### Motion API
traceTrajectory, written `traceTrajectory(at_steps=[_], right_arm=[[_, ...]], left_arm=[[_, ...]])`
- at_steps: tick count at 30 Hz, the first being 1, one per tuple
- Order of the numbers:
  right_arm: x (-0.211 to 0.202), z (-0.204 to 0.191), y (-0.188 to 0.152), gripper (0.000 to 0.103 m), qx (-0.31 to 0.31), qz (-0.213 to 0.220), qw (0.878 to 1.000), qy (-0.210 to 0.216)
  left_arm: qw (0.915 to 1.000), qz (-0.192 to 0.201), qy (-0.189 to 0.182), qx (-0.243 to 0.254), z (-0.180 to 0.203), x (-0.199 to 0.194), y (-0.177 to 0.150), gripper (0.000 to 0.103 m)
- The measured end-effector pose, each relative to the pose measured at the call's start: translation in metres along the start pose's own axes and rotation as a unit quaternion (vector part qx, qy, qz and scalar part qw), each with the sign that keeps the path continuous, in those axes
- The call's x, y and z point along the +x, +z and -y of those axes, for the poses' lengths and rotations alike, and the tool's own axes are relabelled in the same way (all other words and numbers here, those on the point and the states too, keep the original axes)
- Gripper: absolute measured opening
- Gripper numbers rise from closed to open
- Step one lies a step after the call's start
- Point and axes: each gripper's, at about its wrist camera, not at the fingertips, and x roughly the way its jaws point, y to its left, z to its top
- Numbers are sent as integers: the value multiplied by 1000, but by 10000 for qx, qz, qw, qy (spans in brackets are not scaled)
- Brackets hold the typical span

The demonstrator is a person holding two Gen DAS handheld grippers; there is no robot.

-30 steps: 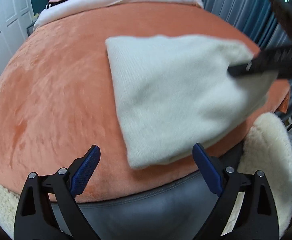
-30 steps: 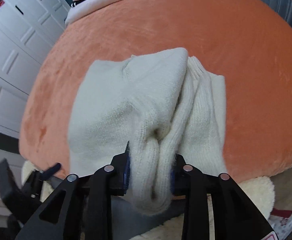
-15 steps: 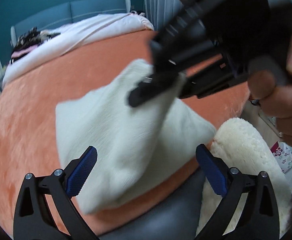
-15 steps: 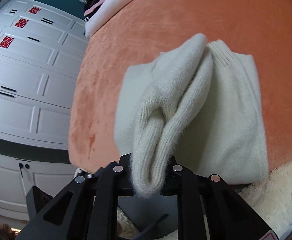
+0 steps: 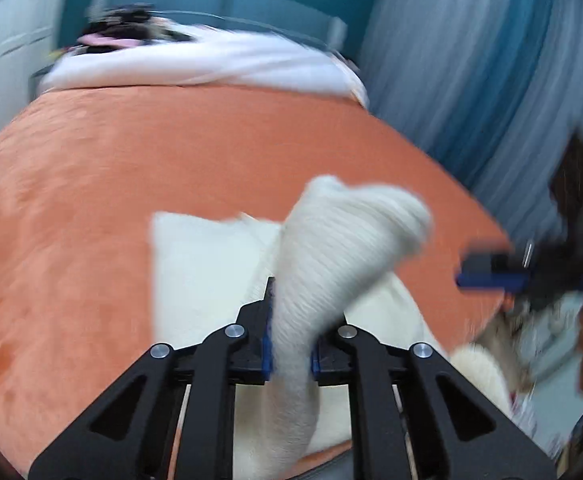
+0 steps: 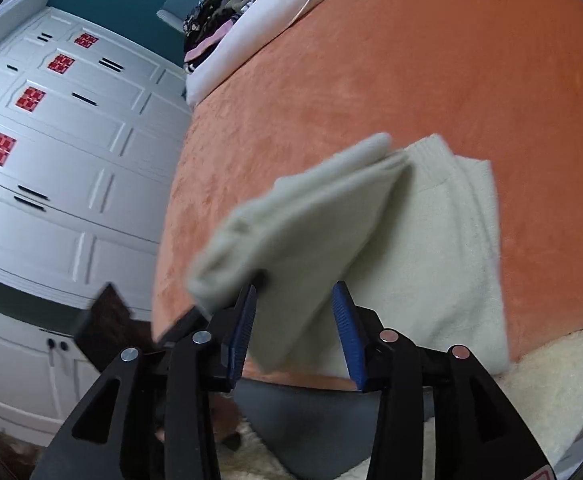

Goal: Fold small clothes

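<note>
A cream knit garment lies on the orange bed cover near its front edge. My left gripper is shut on a bunched fold of the garment and holds it lifted above the rest. In the right wrist view my right gripper is open, its blue pads apart, with the lifted fold hanging just beyond them. The rest of the garment lies flat on the cover. The right gripper shows blurred at the right of the left wrist view.
A white duvet and a pile of dark clothes lie at the far end of the bed. White wardrobe doors stand to the left, blue curtains to the right. A fluffy cream rug lies by the bed's front edge.
The right gripper has let go of the fold and opened. The left gripper has shut on that fold and holds it up.
</note>
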Motion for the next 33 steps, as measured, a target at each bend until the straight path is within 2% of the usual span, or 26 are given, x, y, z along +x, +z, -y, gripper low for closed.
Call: traceTrajectory(at_steps=[3,5,6,10,11,13,14,17,19,20,21,22,24,25,26,27,28,29,30,31,33], right_arm=[[14,-4,-19,37,-230,83,9996,-128],[43,-16,-30,17,-463,-127,9987,-139],[60,-25,-34,2,-619,-267,9975,-192],[121,-75,-41,1,-1430,-394,9884,-340],[141,-85,-43,1,-1685,-497,9830,-533],[195,-86,-49,1,-1923,-1057,9705,-995],[208,-83,-50,1,-1927,-1044,9705,-1002],[190,-88,-35,1,-1743,-1046,9754,-855],[167,-90,-31,1,-1653,-903,9796,-697],[157,-91,-30,1,-1612,-838,9812,-647],[151,-92,-28,1,-1610,-784,9819,-614],[153,-95,-25,1,-1654,-794,9808,-657],[181,-96,-25,1,-1794,-1100,9729,-961],[202,-96,-31,1,-1846,-1271,9683,-1107],[218,-93,-35,0,-1867,-1246,9683,-1096],[226,-91,-36,0,-1788,-1200,9713,-1014],[229,-88,-31,0,-1630,-1235,9743,-945],[229,-85,-27,0,-1464,-1305,9767,-875],[228,-83,-24,0,-1367,-1382,9777,-799],[226,-77,-21,0,-1308,-1441,9786,-668],[222,-60,-19,0,-962,-1500,9837,-241]], left_arm=[[9930,466,541,-939,-69,-61,2,12],[9855,410,984,-1322,-109,-83,-13,12],[9811,268,1161,-1523,-128,-87,-25,12],[9661,-50,1475,-2120,-164,-81,-65,12],[9632,-69,1473,-2246,-169,-78,-71,12],[9582,-8,1402,-2495,-175,-76,-79,11],[9563,11,1339,-2599,-178,-77,-83,12],[9477,115,925,-3052,-190,-86,-89,15],[9366,238,487,-3460,-198,-93,-96,48],[9298,336,444,-3638,-200,-96,-98,75],[9256,450,506,-3725,-202,-96,-98,87],[9246,534,520,-3737,-200,-95,-96,88],[9210,403,657,-3819,-206,-79,-92,88],[9151,289,718,-3956,-212,-68,-91,88],[9046,112,819,-4181,-221,-54,-95,85],[8930,-38,853,-4418,-231,-42,-99,62],[8812,-52,733,-4670,-240,-34,-103,51],[8722,50,554,-4860,-246,-32,-104,32],[8697,66,443,-4915,-247,-34,-100,23],[8731,166,341,-4860,-245,-39,-93,21],[8881,373,120,-4580,-229,-52,-72,18]])
